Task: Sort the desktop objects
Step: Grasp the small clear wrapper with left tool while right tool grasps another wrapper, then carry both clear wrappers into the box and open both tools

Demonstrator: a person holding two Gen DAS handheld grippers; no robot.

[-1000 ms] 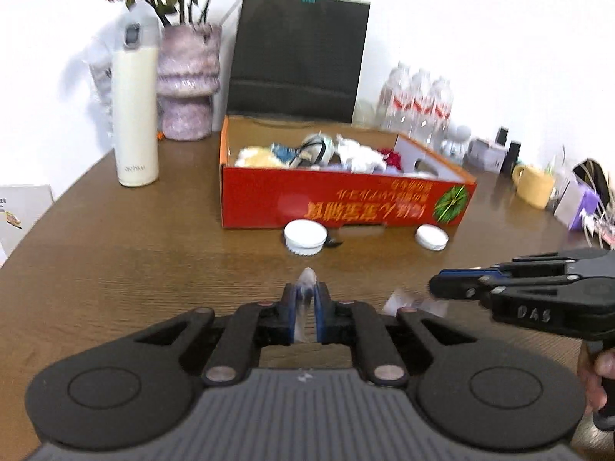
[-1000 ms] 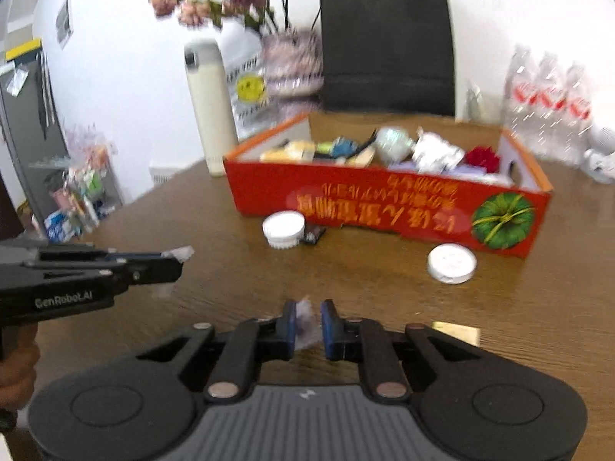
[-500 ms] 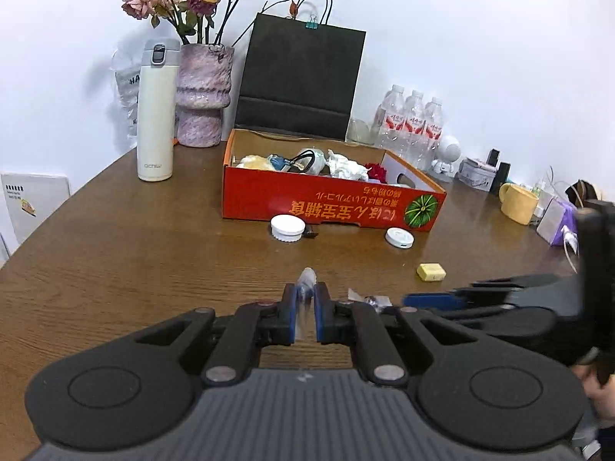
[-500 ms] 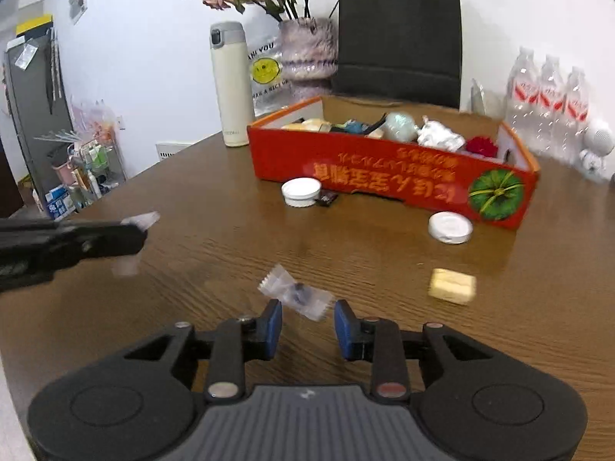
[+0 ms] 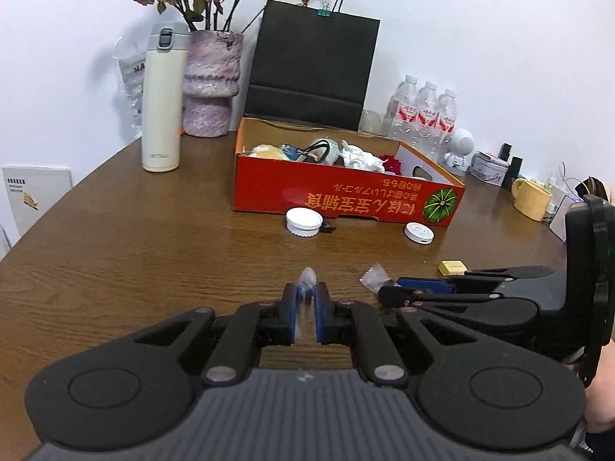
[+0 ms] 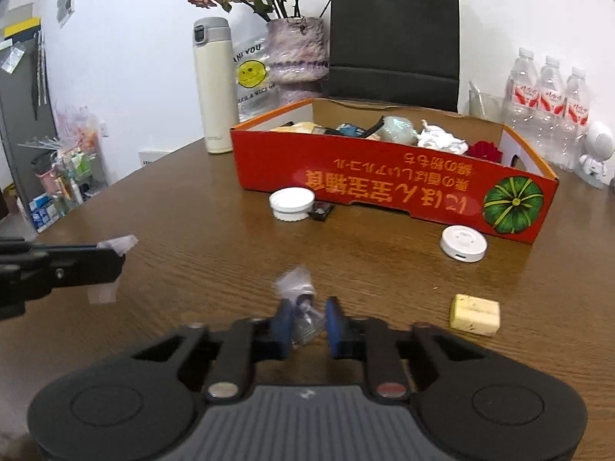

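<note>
Left gripper (image 5: 305, 309) clamps one clear wrapper (image 5: 307, 277); right gripper (image 6: 307, 320) closing around a second wrapper (image 6: 298, 292); ahead, two white lids (image 6: 291, 203).

My claws are black with blue pads (image 5: 293, 309). Under them the tabletop (image 5: 153, 238) is dark brown wood with a fine grain. The long cardboard box (image 6: 384, 186) is red with orange lettering and a green striped pumpkin printed at one end. In front of it lie a white ribbed plastic lid (image 6: 291, 203) and a white round disc (image 6: 463, 244). Nearer me sits a pale yellow block (image 6: 474, 315). The tall flask (image 5: 161, 103) is cream with a grey cap.
</note>
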